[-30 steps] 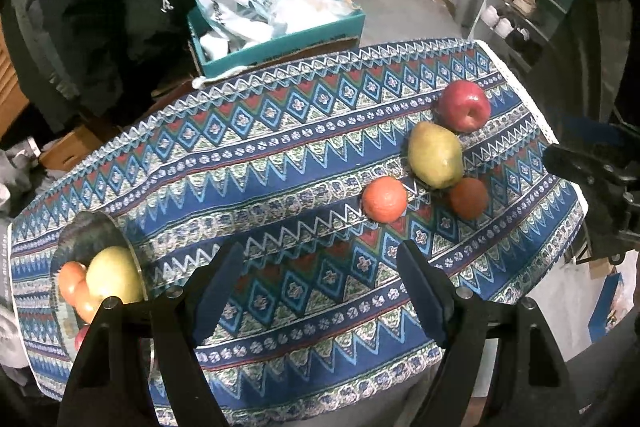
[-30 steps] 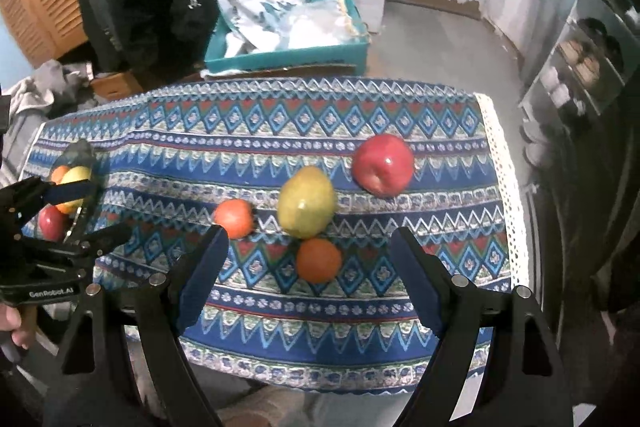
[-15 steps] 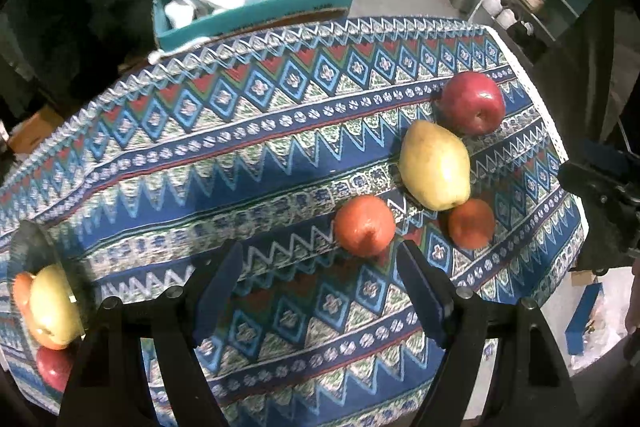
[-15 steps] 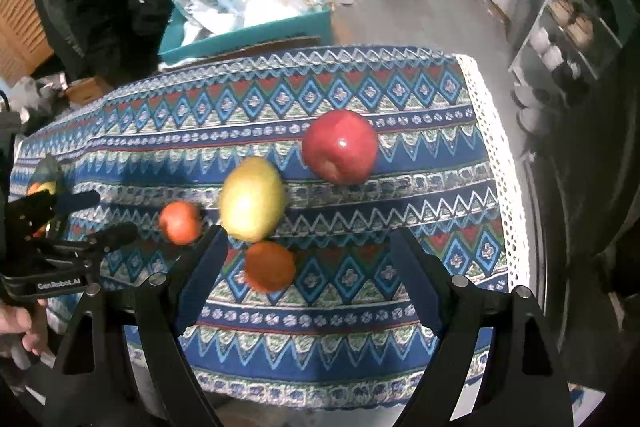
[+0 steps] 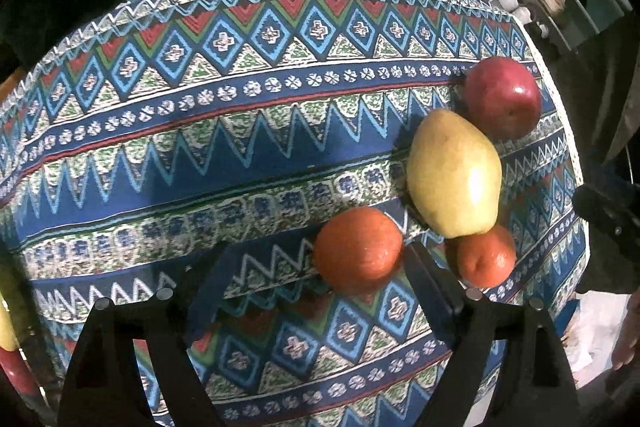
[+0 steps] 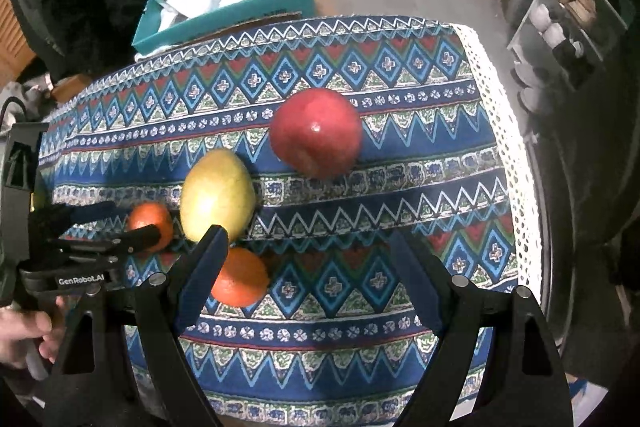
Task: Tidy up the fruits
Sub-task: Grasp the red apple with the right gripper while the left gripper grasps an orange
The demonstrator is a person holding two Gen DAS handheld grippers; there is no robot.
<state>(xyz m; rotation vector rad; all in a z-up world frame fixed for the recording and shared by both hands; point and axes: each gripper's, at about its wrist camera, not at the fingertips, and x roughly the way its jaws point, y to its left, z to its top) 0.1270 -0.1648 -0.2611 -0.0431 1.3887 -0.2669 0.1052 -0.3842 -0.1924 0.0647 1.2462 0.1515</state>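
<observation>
Several fruits lie on the patterned tablecloth [image 5: 248, 131]: a red apple [image 5: 502, 98], a yellow pear [image 5: 454, 173], and two oranges [image 5: 357, 254] [image 5: 486, 258]. My left gripper [image 5: 316, 267] is open, and the nearer orange sits just inside its right finger. In the right wrist view the left gripper [image 6: 116, 223] straddles that orange [image 6: 150, 223]. My right gripper [image 6: 308, 255] is open and empty above the cloth, with the second orange [image 6: 240, 277] by its left finger, the pear [image 6: 216, 195] and the apple [image 6: 315, 131] ahead.
A teal crate [image 6: 224, 15] with white bags stands behind the table. A shoe rack [image 6: 568, 23] stands at the right. The table's right edge has a white lace trim [image 6: 516, 167]. Fruits on a plate show at the left wrist view's left edge [image 5: 8, 323].
My left gripper has moved right and forward to the nearer orange; the plate slid out of view. My right gripper has moved closer to the fruits.
</observation>
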